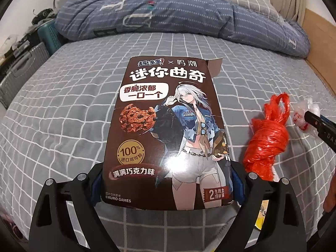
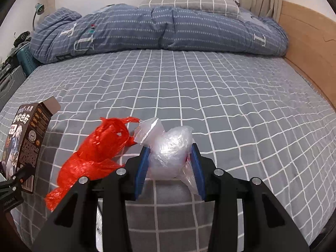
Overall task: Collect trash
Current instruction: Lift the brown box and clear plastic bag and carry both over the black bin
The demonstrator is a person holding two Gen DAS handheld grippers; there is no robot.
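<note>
We hold two pieces of trash at once, and each grip has its own weak spot. The left gripper (image 1: 168, 180) has its jaws spread wide and clamped on the bottom end of the cookie box (image 1: 168, 126), which sticks out long beyond the pads with its top flap open. Our guess is that the box could pivot or slide out, since only its lower end is pinched and the cardboard sides may cave in. The right gripper (image 2: 171, 163) has its jaws drawn close together on the crumpled clear plastic bag (image 2: 168, 149); the film looks slippery and squashy, so it could creep out between the pads. The red plastic bag (image 2: 96, 153) lies on the bed (image 2: 231, 105) near its front edge, between the two grippers and touching the clear bag's loose corner, so it might get dragged along.

Both grippers point forward and slant downward over the sheet, side by side, the left one towards the bed's left edge.
</note>
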